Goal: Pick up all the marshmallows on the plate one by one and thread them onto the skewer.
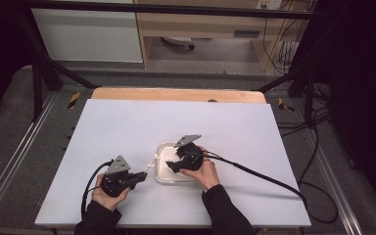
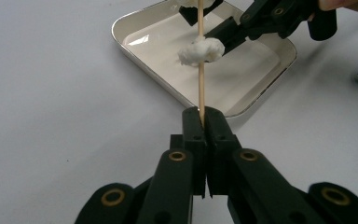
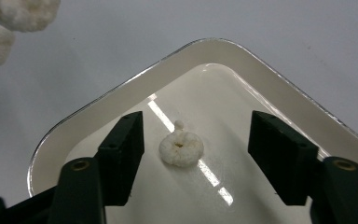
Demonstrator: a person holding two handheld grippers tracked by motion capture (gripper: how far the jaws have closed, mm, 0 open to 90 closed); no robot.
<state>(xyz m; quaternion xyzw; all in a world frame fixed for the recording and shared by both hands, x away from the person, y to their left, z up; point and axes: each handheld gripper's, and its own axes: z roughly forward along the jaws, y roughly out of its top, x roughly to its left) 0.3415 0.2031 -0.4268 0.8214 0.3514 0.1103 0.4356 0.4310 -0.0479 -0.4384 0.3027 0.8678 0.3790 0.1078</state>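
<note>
Left gripper (image 2: 204, 122): jaws pressed shut on the wooden skewer (image 2: 200, 88); held by the left hand (image 1: 108, 195) just beside the tray.
Right gripper (image 3: 196, 144): jaws parted, no contact made; the ring piece is flanked on both sides; held over the tray by the right hand (image 1: 206, 172).
Table (image 1: 127, 127): white surface, on which the tray is set.
Tray (image 2: 135, 28): white, shallow, rounded corners.
Skewer: pointed out over the tray; a white puffed piece (image 2: 201, 50) is threaded on it.
Ring piece (image 3: 182, 148): white, small centre hole, lying flat on the tray floor.
</note>
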